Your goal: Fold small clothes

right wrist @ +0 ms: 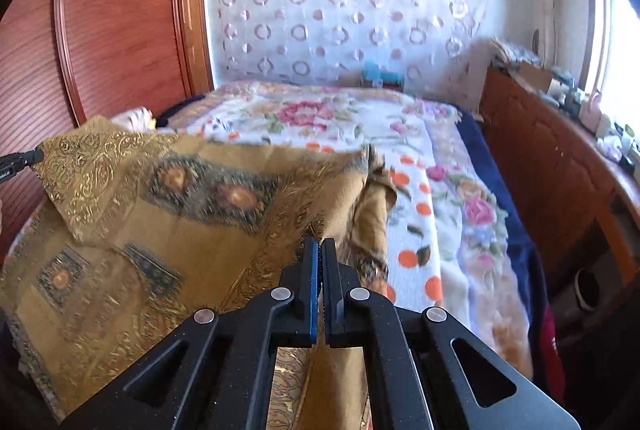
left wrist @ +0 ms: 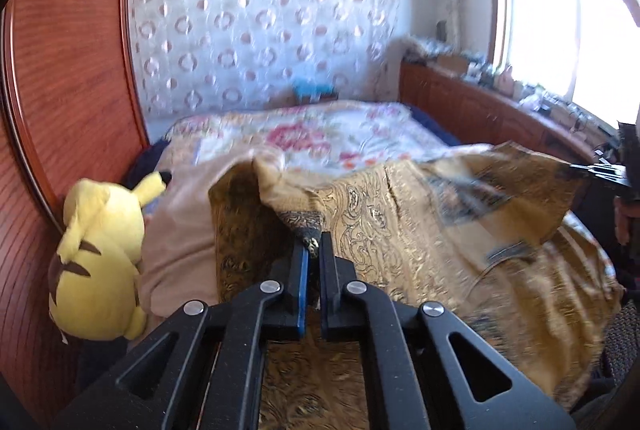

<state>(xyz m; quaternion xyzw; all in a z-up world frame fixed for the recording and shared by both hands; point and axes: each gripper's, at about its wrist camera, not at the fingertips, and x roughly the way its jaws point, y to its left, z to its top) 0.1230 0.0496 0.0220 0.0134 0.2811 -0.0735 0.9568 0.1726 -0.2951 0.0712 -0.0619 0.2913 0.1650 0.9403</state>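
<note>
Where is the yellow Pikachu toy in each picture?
Left wrist view: the Pikachu plush sits at the left edge, against the red wooden headboard.
Right wrist view: not in it.
Shared landmark: the gold patterned cloth, which both tongs grip.

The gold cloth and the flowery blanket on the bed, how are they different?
The gold cloth is brownish gold with swirly patterns and dark patches; the flowery blanket is white with pink flowers and orange dots. The gold cloth is lifted and rumpled, pinched at two corners by the left gripper and right gripper; the blanket lies flat, with no gripper on it. The gold cloth lies on top, the blanket underneath. Both are patterned fabrics on the same bed.
</note>
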